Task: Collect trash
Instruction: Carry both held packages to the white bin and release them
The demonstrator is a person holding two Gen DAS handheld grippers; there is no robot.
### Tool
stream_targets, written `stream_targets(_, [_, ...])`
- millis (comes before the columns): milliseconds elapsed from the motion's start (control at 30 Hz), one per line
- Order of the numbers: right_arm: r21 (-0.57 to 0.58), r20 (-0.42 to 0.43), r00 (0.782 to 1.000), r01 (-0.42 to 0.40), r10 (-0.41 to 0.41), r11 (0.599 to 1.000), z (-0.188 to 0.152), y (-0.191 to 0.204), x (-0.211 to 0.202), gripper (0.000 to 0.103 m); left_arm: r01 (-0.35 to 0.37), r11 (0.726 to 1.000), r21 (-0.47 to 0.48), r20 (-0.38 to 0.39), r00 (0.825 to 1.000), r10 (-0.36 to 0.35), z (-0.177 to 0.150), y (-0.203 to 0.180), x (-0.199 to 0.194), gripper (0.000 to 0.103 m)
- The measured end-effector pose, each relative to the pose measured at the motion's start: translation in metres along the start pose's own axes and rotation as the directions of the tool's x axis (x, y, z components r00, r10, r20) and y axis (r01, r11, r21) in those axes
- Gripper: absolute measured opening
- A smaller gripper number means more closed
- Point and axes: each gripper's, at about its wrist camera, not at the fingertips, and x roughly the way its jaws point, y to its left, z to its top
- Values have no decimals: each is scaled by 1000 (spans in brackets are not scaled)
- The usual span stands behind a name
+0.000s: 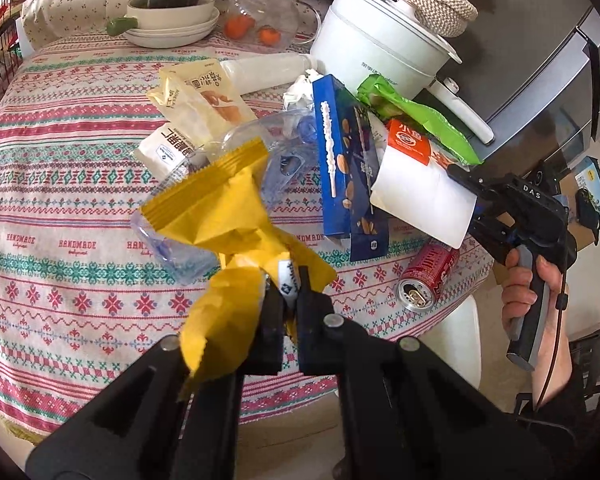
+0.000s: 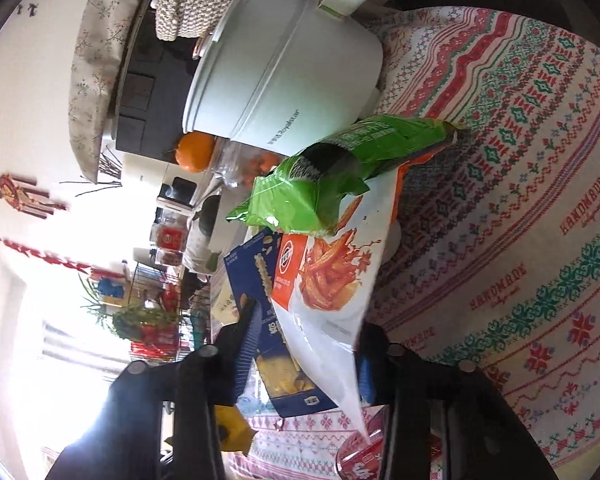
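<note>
Left gripper (image 1: 291, 280) clamped on yellow wrapper (image 1: 220, 216), low at 6 o'clock. Right gripper (image 1: 466, 184) pinching white pouch (image 1: 420, 192) at 3 o'clock; thin edge-grip could slip, dragging blue box (image 1: 336, 160), red can (image 1: 428, 276) off table (image 1: 60, 160).

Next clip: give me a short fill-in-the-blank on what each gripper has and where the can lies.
The left gripper is shut on a ____ wrapper.
The right gripper grips the white and orange ____.
The red can lies on its ____ on the tablecloth.
The green bag rests against the white ____.

Missing: yellow; pouch; side; pot
</note>
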Motion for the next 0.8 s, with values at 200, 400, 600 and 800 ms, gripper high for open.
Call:
stream_targets(200, [-28,22,1000,-17,17,999,-1,24,-2,5,2,1000,13,29,1000,-2,1,-10,-4,5])
stream_targets(400, [-81,50,995,-86,91,993,-4,53,-27,4,24,999,28,69,997,-25,1,-19,-15,5])
stream_targets(600, [-116,12,990,-135,137,984,-18,72,-55,4,62,995,74,115,991,-70,-1,-31,-31,5])
stream_targets(800, [-215,7,983,-179,185,960,-44,89,-100,4,125,974,187,102,984,-146,-9,-62,-39,5])
